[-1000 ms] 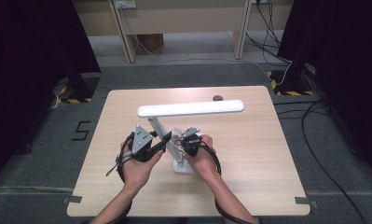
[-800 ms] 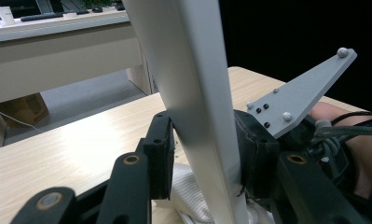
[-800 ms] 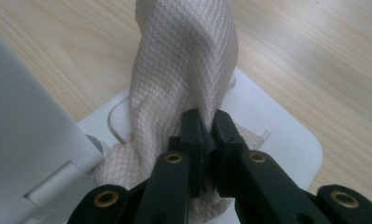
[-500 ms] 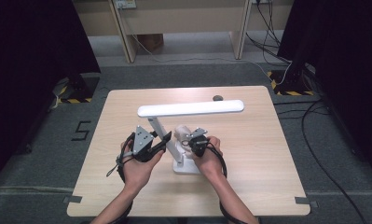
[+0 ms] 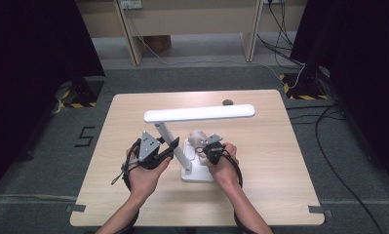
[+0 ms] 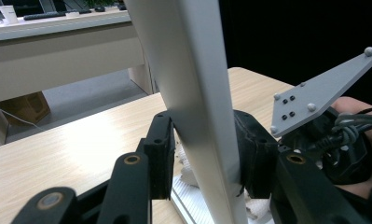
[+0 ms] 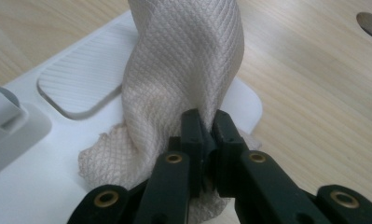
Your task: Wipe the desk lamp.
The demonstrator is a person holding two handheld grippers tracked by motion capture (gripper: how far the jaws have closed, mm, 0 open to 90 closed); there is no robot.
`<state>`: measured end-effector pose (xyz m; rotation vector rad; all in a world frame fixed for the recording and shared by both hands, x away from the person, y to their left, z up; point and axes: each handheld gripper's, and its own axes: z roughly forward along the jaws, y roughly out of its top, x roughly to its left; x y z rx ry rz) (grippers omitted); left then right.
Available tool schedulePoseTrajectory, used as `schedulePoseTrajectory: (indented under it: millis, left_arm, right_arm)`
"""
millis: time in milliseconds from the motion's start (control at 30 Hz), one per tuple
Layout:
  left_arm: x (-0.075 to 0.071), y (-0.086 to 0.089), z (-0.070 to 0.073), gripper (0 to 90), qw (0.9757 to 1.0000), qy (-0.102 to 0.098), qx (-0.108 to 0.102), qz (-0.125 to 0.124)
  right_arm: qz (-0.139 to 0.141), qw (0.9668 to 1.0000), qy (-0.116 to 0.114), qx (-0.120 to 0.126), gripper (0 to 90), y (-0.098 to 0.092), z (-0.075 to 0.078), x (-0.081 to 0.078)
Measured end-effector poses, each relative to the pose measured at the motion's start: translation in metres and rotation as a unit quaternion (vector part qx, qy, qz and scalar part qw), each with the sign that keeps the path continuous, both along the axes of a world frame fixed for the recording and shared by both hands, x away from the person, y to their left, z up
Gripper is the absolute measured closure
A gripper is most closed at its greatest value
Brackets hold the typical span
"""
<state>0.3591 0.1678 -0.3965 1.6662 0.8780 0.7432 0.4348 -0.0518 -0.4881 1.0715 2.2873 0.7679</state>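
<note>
lamp post (image 6: 193,93) cut off top and bottom, cloth (image 7: 183,70) top past the frame edge

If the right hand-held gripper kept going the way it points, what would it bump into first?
Probably the white lamp base: the right hand-held gripper, shut on the beige cloth, points across it. Beyond lies bare table; depth is unclear.

black two-jaw grippers (image 5: 174,144), brass-coloured pivot pins, grey triangular plate with screws, black cables; forearms apparently bare.
</note>
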Motion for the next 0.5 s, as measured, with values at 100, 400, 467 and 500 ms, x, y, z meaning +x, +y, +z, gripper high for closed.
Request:
schedulePoseTrajectory:
  millis: [100,400,467,500]
  left_arm:
    - [0.000,-0.001,0.000,61.5,1.0000,-0.001,0.001,0.001]
    - [0.000,0.000,0.000,61.5,1.0000,-0.001,0.001,0.001]
    - [0.000,0.000,0.000,61.5,1.0000,0.000,0.003,0.001]
    - [0.000,0.000,0.000,61.5,1.0000,0.000,0.002,0.001]
  right_arm:
    - [-0.010,0.9999,-0.001,-0.002,85.6,-0.009,-0.001,-0.001]
    - [-0.034,0.9993,0.000,-0.018,85.7,-0.025,-0.002,0.000]
    - [-0.040,0.9990,-0.002,-0.018,85.7,-0.028,0.000,0.000]
    - [-0.043,0.9989,-0.006,-0.017,85.7,-0.028,0.002,0.000]
